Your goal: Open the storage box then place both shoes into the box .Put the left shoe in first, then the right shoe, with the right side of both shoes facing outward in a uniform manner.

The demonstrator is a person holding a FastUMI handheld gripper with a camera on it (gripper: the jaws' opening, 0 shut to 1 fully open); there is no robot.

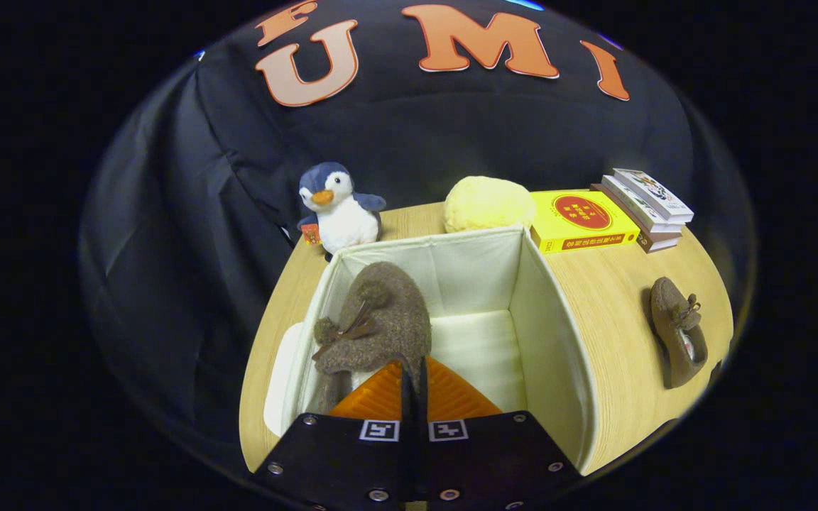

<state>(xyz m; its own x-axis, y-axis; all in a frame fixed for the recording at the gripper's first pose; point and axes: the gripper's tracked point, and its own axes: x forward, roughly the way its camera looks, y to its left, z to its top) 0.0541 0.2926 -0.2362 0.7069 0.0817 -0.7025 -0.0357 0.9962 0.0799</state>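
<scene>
1. While the gripper (412, 380) hangs over the open box (558, 333), its orange fingers (373, 397) are pressed nearly together, with only a thin dark slit between them, pinching the heel edge of a brown fuzzy shoe (380, 319).
2. That shoe hangs inside the box against its left wall, toe pointing away toward the far wall, with its bow and pompoms on top. Whether the sole already rests on the box floor I cannot tell.
3. A second shoe (677, 330) lies on the desk (615, 298), well apart from the box on its right side, waiting its turn.
4. A white panel, probably the lid (277, 376), lies just beside the box on the left, so the opening step looks done.
5. Risk: the grip is only on a thin, soft rim. The felt could slip out and the shoe drop crooked or roll onto the wrong side, spoiling the required facing.
6. Risk: the box walls look like soft fabric. Pushing the shoe against the left wall could bow it or shift the box on the desk.
7. Risk: leaving the shoe too central would crowd the space for the second one.
8. Beyond the box stand a penguin (338, 209), a yellow cushion (487, 204) and some books (583, 221), well out of the way.
</scene>
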